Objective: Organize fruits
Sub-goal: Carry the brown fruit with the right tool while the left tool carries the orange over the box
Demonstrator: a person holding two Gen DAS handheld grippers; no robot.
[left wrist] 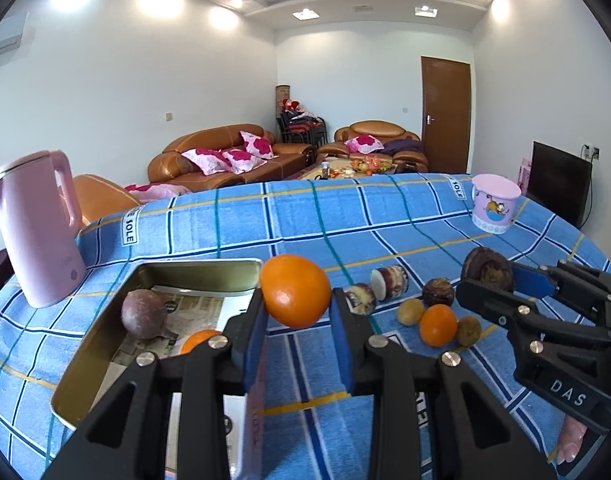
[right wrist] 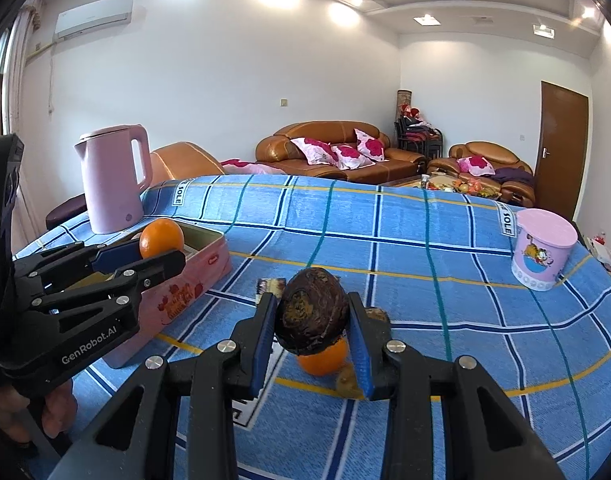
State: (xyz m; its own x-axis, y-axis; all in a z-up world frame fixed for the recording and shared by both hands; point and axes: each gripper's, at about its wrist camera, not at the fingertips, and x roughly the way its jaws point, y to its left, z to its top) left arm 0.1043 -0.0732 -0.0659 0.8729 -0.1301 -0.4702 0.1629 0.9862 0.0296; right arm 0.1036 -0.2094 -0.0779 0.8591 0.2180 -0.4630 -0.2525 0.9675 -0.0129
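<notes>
Surface finishes at my hand-held grippers

Glossy smooth orange point(left wrist: 295, 290); rough matt brown fruit point(right wrist: 312, 312); shiny metal tin point(left wrist: 105, 344); woven checked tablecloth point(left wrist: 345, 216).

- The tablecloth point(left wrist: 385, 216) is checked blue, with white, navy and yellow lines.
- The kettle point(left wrist: 37, 228) is pink.
- The orange point(left wrist: 295, 290) is bright orange.
- The tin point(right wrist: 185, 300) is pink outside and gold within.
- The cup point(right wrist: 543, 248) is pink, printed with a cartoon.
- The tool pads point(left wrist: 339, 344) are blue.

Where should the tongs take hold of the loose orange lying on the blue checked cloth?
Grip the orange across its widest middle, coming from above. It is round, and small brownish fruits flank it left and right, so set the pads front and back.
</notes>
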